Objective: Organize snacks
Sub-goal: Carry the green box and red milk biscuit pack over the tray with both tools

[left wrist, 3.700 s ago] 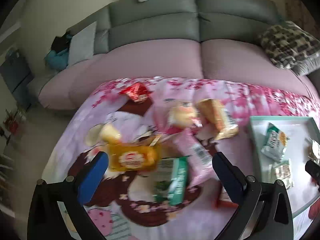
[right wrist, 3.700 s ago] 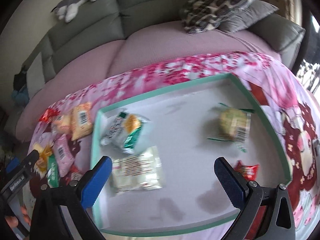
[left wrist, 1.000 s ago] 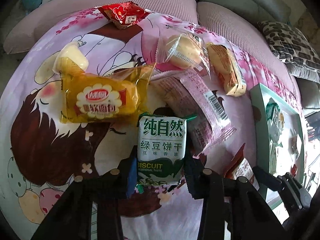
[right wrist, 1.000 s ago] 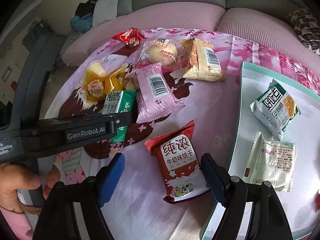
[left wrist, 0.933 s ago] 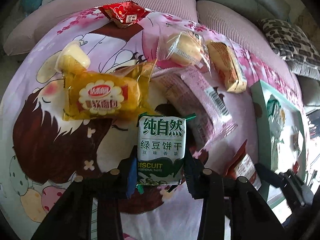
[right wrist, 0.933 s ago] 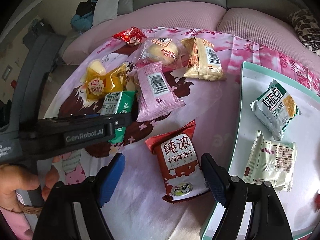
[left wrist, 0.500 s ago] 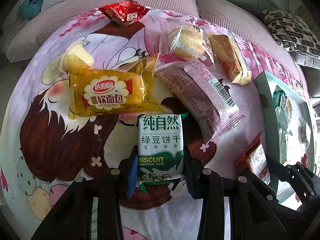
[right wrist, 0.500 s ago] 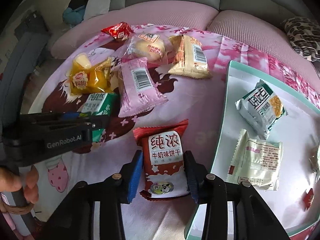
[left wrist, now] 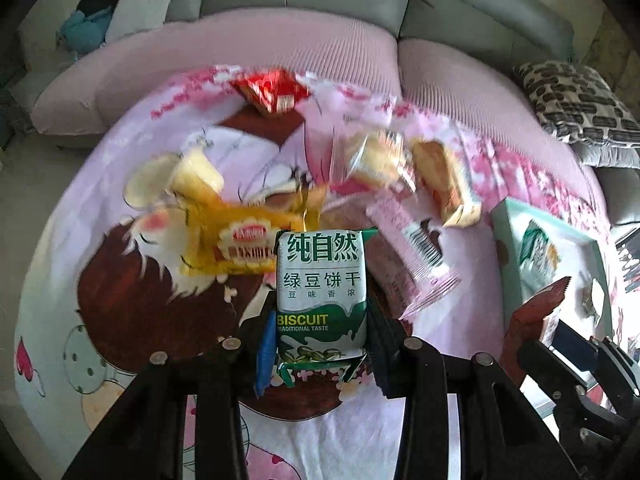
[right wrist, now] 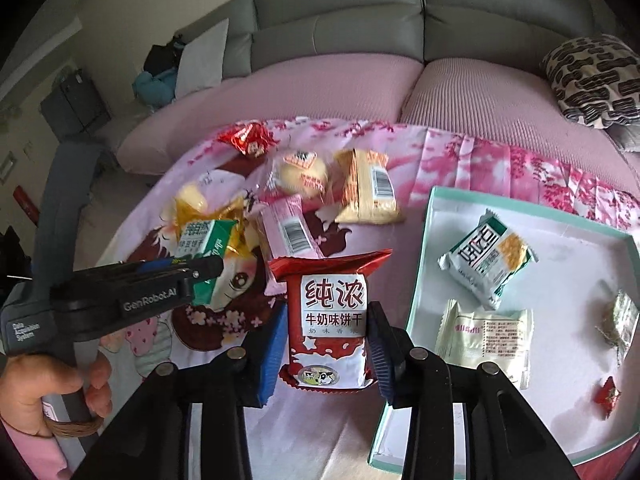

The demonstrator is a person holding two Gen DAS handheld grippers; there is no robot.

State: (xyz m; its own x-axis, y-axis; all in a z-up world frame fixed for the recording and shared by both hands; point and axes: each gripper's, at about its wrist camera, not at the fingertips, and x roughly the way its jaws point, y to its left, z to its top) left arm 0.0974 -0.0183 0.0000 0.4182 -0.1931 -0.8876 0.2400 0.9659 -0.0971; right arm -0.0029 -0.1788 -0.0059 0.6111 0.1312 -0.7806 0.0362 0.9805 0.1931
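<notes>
Glossy green-and-white biscuit packet, a flat rectangular foil pouch, is pinched at its lower sides by the left gripper and stands upright, clear of the printed pink cloth. Right gripper clamps a shiny red-and-white milk biscuit packet with crimped edges. Mint-rimmed shallow tray at three o'clock holds crinkled wrapped snacks; loose packets lie at twelve o'clock.
</notes>
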